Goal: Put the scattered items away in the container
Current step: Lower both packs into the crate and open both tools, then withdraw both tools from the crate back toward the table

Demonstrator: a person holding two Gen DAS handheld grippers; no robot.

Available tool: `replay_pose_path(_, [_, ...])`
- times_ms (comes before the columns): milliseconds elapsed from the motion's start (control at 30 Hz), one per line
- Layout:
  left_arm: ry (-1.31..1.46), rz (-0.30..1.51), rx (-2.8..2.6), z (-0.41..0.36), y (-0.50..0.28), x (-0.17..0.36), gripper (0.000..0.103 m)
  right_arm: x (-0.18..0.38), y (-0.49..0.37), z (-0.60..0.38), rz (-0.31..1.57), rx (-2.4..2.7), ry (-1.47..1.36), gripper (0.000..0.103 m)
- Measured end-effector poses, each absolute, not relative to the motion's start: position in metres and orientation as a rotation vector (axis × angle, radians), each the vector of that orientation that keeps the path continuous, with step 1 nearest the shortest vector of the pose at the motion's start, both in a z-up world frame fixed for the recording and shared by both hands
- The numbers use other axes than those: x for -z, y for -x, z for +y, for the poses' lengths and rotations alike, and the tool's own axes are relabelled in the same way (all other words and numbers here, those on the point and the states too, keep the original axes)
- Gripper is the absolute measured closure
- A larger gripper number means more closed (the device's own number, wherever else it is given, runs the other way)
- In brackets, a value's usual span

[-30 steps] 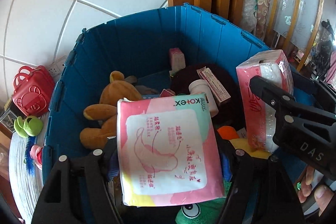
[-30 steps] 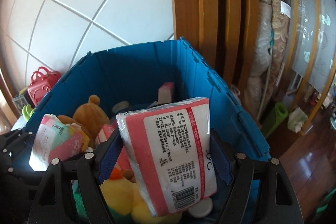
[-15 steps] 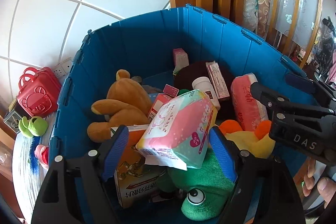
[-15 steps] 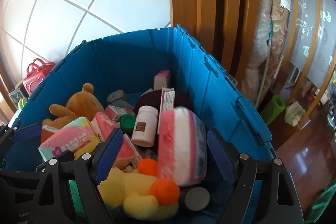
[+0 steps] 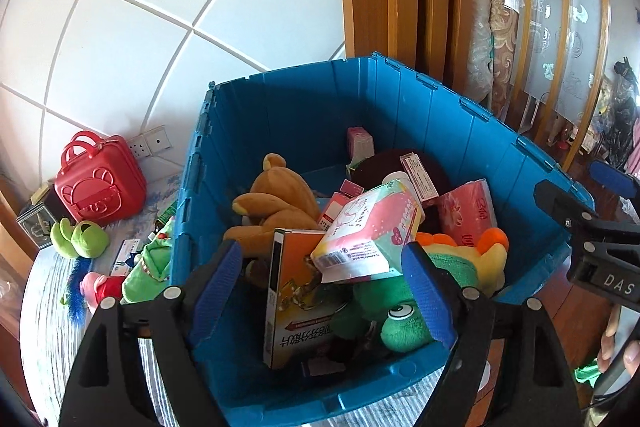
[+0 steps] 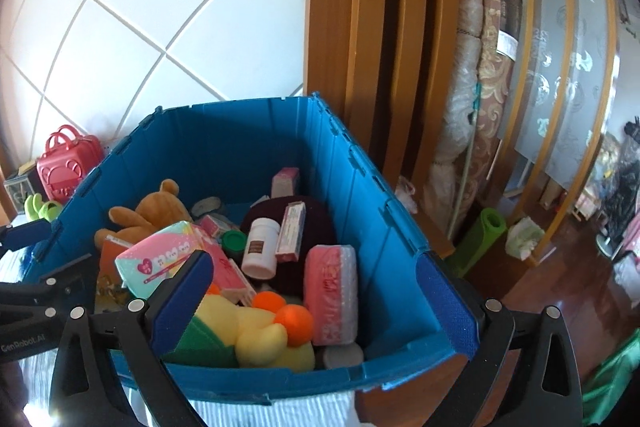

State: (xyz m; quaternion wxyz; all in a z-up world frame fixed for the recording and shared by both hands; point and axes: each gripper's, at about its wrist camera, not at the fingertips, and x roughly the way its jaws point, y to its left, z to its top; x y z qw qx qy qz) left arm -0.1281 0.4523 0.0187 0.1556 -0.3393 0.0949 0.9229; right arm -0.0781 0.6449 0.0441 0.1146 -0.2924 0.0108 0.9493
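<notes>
Both your left claw (image 5: 324,291) and right claw (image 6: 312,303) stand wide and empty above the blue container (image 6: 360,171), where the pad pack (image 5: 368,235) and tissue pack (image 6: 330,293) lie just ahead.

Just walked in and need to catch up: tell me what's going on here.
A person is tidying loose items into a blue bin, a gripper in each hand. Both the left gripper and right gripper are open and empty above the bin's near rim. A pad pack and a tissue pack lie on top of the pile inside. A crocodile toy, green slippers and a red case sit outside it.
</notes>
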Motion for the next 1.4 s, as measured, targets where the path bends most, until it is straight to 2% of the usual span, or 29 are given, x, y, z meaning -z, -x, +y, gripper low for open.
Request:
replay_pose_path(333, [0.91,0.245,-2.686,0.423,0.094,-0.025,0.021,-0.044,0.05,0.615,0.022,-2.831,0.868,0.0])
replay_pose_path(567, [0.892,0.194,-2.745,0.372,0.075,-0.034,0.021,-0.05,0.041,0.578,0.007,-2.877,0.844,0.0])
replay_pose_path(1067, [0.878,0.067,-2.848,0.147,0.04,-0.04,0.021,-0.058,0.022,0.371,-0.086,-2.96,0.811,0.0])
replay_pose_path(1267, [0.89,-0.003,-2.905,0.068,0.036,-0.042,0.021,-0.044,0.028,0.293,-0.1,-2.995,0.896,0.0])
replay_pose_path(1367, [0.908,-0.041,-2.953,0.038,0.044,-0.033,0.009,-0.039,0.039,0.27,-0.092,-3.0,0.938,0.0])
replay_pose_path(1400, [0.944,-0.062,-2.965,0.028,0.05,-0.027,0.008,-0.037,0.044,0.263,-0.093,-3.006,0.953,0.0])
